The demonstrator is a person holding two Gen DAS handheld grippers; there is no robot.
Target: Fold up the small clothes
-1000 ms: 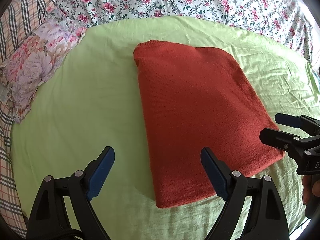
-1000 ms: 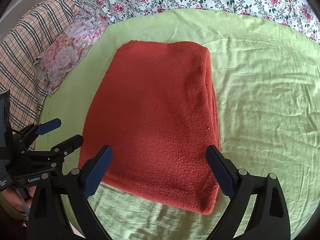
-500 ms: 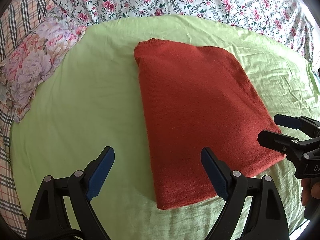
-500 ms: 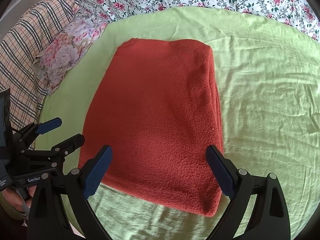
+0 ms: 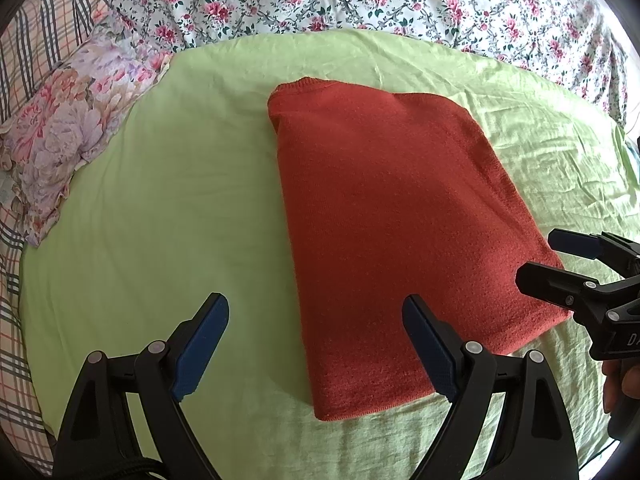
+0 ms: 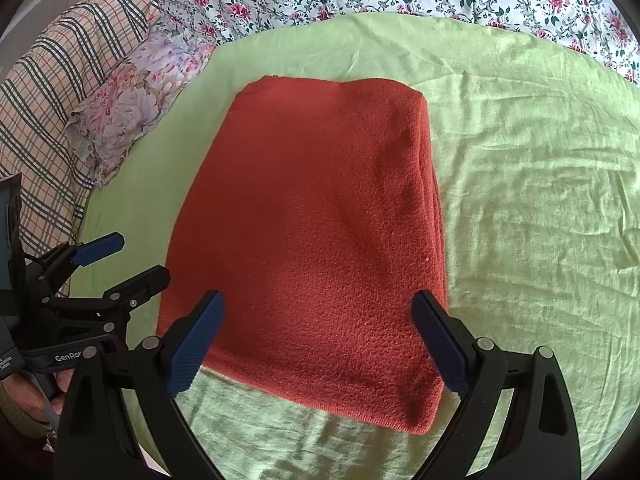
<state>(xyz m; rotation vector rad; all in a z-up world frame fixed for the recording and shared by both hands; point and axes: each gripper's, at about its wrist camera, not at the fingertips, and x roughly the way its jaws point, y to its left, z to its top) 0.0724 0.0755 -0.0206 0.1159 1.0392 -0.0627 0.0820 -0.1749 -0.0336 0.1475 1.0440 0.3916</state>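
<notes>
Sweater (image 5: 396, 236), rust-red, lies as a neat closed rectangle on the green sheet (image 5: 160, 208), with no loose sleeve showing. Left gripper (image 5: 316, 344) and right gripper (image 6: 316, 340) hover near its front edge, jaws spread, grasping nothing. Folding appears complete.

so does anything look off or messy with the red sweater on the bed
Nothing stands out. The red sweater lies folded in a neat rectangle on the green sheet, which is only lightly wrinkled. Both the left gripper and right gripper are open and empty.
</notes>
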